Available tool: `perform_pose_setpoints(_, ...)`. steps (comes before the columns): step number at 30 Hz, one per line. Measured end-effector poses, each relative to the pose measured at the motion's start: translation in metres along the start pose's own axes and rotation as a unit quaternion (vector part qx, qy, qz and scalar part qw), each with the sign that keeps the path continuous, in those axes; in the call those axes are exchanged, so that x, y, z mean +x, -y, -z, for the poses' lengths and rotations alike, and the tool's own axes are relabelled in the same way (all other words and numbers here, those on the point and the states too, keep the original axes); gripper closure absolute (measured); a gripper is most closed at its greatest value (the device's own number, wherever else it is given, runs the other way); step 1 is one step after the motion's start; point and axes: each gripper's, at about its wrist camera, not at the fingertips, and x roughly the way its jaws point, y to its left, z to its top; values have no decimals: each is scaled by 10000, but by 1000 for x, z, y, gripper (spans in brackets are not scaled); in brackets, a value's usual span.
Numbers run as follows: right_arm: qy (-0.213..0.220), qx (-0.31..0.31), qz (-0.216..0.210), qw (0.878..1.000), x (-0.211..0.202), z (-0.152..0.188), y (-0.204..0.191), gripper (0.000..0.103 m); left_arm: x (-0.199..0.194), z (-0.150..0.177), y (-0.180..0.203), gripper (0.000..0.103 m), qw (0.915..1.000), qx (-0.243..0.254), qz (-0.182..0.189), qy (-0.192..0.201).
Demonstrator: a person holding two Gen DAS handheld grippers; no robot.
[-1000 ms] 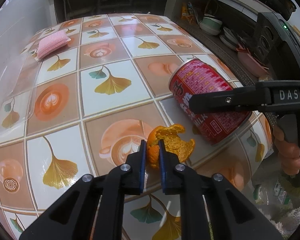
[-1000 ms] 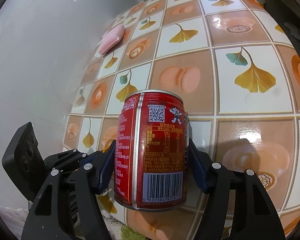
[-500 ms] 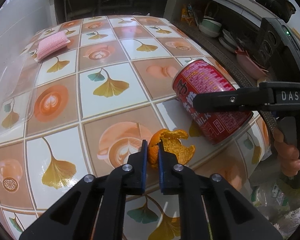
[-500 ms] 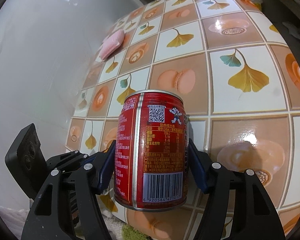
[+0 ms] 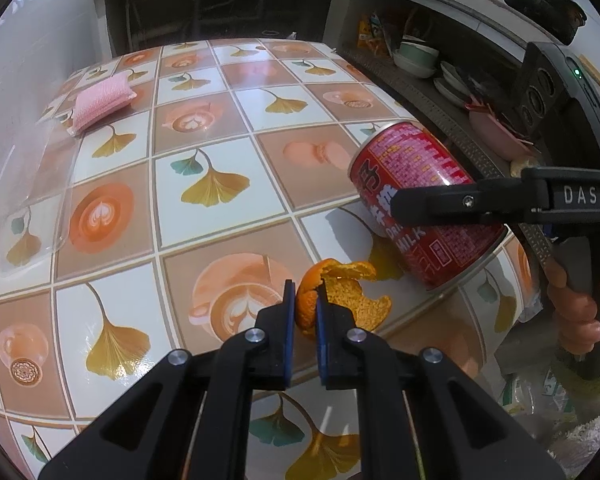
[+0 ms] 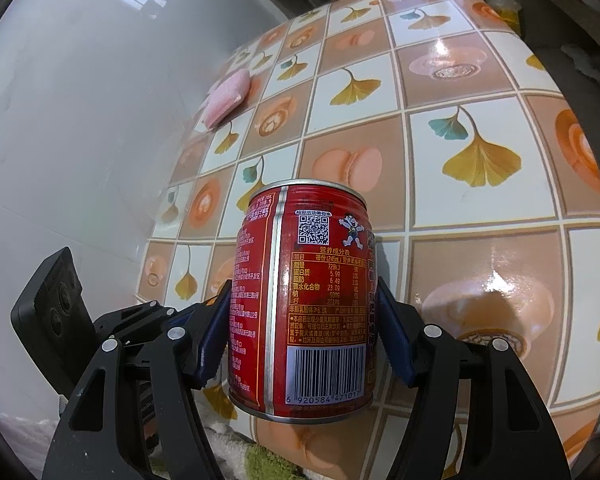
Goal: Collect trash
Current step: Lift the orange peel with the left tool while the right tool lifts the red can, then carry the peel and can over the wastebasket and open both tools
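The red can (image 6: 302, 296) is held tilted above the near right corner of the bench (image 5: 204, 216), close to its edge. The orange peel (image 5: 340, 292) is also near the front edge, beside the can; whether it touches the surface I cannot tell. Most of the tiled cloth behind them is free. A pink sponge (image 5: 100, 102) lies far back by the white wall, and a clear plastic sheet (image 5: 32, 196) lies at the left side. Shelves with bowls (image 5: 416, 58) stand to the right. The right hand-held gripper (image 6: 304, 332) is spread wide, pads pressing both sides of the can. The left hand-held gripper (image 5: 301, 312) is almost closed, pinching the peel's edge.
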Motion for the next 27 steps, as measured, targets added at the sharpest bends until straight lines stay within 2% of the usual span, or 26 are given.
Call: perform_pose_setpoints(27,211,60,-106,9997,-18,7,7,41,-16,-7,17,94,9989,275,-259,262)
